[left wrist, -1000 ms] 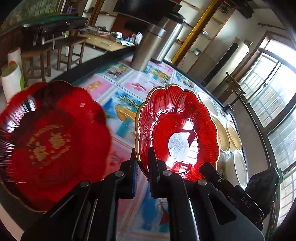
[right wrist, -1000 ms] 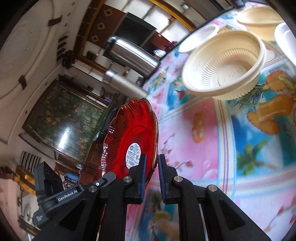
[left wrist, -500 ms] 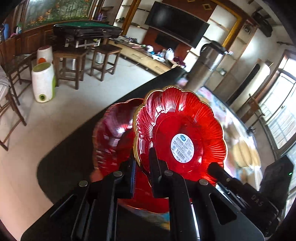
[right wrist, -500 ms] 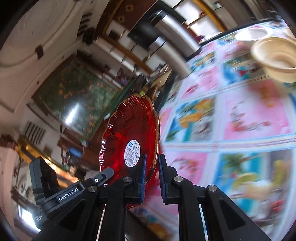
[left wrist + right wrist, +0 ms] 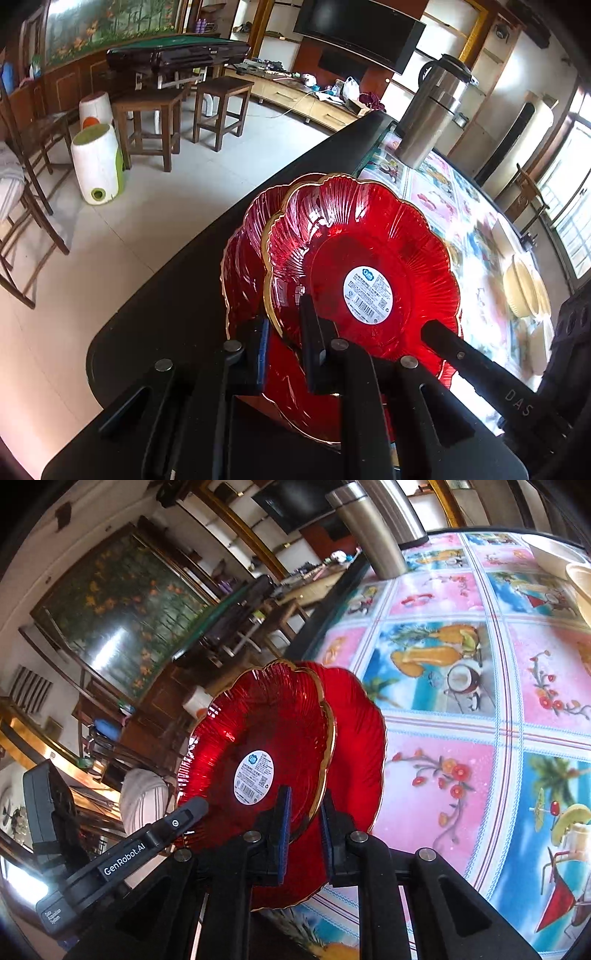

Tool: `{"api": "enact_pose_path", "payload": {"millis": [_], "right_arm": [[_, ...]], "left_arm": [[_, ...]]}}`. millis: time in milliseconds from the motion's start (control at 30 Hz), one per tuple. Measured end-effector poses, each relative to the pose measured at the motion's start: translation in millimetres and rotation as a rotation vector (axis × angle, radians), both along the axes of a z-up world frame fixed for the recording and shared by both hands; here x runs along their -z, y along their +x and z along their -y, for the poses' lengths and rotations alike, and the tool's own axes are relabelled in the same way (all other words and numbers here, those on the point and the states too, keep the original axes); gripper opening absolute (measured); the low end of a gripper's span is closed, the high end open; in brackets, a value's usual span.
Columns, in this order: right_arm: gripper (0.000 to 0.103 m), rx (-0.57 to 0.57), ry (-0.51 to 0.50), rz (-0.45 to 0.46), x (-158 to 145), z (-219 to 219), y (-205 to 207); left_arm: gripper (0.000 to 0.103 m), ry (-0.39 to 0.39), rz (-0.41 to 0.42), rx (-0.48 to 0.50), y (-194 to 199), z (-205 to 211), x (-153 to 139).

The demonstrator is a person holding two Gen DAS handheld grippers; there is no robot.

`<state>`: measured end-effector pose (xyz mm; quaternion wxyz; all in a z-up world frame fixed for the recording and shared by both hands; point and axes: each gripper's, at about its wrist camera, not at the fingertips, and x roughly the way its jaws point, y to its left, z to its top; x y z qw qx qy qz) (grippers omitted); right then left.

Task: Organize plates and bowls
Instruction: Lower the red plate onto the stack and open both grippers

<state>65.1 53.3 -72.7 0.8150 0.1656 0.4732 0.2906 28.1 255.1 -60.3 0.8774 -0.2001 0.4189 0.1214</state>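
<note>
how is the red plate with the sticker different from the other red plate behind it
The stickered plate is pinched at its rim by both the left gripper and the right gripper; the second plate is ungripped. The stickered plate sits in front, largely hiding the second plate. Both are red, scalloped and gold-rimmed.

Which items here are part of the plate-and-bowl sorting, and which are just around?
Job: held red plate, second red plate, cream bowls, left hand-held gripper, right hand-held gripper.
Bystanders: steel flask, stools, TV.
</note>
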Motion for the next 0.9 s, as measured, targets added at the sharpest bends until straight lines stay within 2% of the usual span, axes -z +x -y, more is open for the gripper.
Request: {"api": "enact_pose_path", "payload": {"millis": [267, 467, 600, 700, 900], "right_arm": [[0.019, -0.014, -0.047, 0.014, -1.4, -7.9, -0.9], [0.022, -0.024, -0.103, 0.046, -7.4, -13.0, -6.7], [0.034, -0.035, -0.134, 0.09, -12.9, -14.7, -10.3], [0.043, -0.023, -0.129, 0.132, -23.5, -9.6, -15.4], [0.044, -0.003, -0.083, 0.189, -45.1, 10.4, -26.8]], "left_arm": [[0.017, 0.146, -0.011, 0.004, -2.9, 12.6, -1.6], [0.018, 0.255, 0.013, -0.035, -9.6, 14.8, -8.7], [0.019, 0.306, 0.034, -0.078, -15.9, 13.2, -16.3], [0.019, 0.313, 0.05, -0.105, -21.4, 8.5, -20.4], [0.019, 0.325, 0.091, -0.101, -28.6, 19.5, -35.1]]}}
